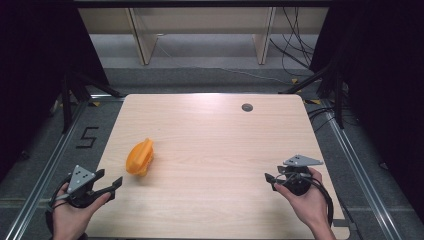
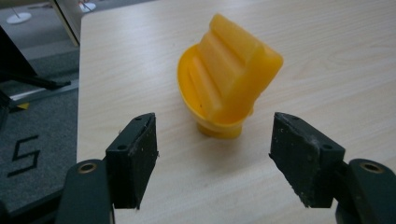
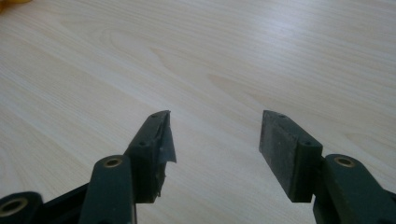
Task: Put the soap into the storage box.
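- A glossy orange-yellow plastic piece (image 1: 140,156), a ridged block set in a round cup-like base, lies tilted on the left part of the pale wood-grain worktop (image 1: 210,150).
- In the left gripper view this plastic piece (image 2: 227,74) sits just beyond the jaws, apart from them.
- The left tongs (image 1: 111,186), at the near left corner, gape wide and hold nothing.
- The right tongs (image 1: 270,179), at the near right, are also spread wide over bare wood, empty.
- A small dark round grommet (image 1: 247,107) sits near the far edge.
- Grey floor with a black "5" mark (image 1: 87,137) lies to the left; cables (image 1: 292,40) trail at the far right.
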Demonstrator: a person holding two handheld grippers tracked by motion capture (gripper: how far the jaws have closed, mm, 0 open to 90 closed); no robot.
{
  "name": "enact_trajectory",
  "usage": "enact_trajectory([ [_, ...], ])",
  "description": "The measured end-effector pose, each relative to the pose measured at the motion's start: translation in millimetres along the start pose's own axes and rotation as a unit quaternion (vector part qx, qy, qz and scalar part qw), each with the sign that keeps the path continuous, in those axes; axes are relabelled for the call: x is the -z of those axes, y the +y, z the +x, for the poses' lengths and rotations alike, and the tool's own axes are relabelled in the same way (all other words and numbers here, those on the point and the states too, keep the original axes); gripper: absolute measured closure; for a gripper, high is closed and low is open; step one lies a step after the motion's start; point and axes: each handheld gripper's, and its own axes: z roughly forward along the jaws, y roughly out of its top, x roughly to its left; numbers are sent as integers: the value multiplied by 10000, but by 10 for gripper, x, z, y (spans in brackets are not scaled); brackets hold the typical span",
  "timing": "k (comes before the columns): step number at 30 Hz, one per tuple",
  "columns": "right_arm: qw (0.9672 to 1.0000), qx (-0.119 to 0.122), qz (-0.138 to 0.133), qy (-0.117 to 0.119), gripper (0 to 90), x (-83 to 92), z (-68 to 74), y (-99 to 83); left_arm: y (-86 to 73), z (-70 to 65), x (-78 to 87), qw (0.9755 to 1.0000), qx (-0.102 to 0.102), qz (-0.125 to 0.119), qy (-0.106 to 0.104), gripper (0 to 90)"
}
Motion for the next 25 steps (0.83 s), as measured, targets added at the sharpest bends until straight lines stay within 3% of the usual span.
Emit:
enact_trajectory([
  [1,10000,-59,38,16,441,6,7,-2,-19,14,8,9999,106,21,-63,313],
  [3,10000,58,-35,12,442,-2,-8,-4,-18,16,7,9999,87,10,-58,313],
  [6,10000,-86,9,-39,442,14,11,-11,-8,-13,-5,9999,-75,36,-87,313],
  [13,9999,-134,-60,-74,441,23,4,-24,-21,-44,-46,9998,-95,122,-147,311],
  [14,9998,105,-160,-46,441,3,-36,-29,-20,-44,-49,9997,-127,129,-161,311],
  [15,9999,-1,-131,-14,441,5,-17,-33,-18,-51,-54,9996,-172,159,-177,311],
  [16,9996,200,-194,-58,441,2,-46,-30,-18,-51,-54,9996,-172,159,-177,311],
  [18,9996,197,-199,-60,442,2,-46,-30,-18,-59,-59,9995,-214,167,-169,311],
  [20,9999,32,-149,-65,441,12,-24,-33,-21,-64,-66,9995,-183,198,-191,311],
  [21,9997,87,-181,-135,442,18,-31,-32,-20,-65,-70,9994,-198,196,-201,310],
  [22,9997,-62,-164,-139,442,29,-12,-26,-18,-69,-72,9994,-201,175,-203,309],
  [24,9996,78,-234,-163,441,22,-31,-31,-15,-66,-73,9994,-221,194,-201,309],
  [25,9995,-250,-189,-58,442,30,9,-25,-15,-65,-76,9994,-219,188,-203,309],
])
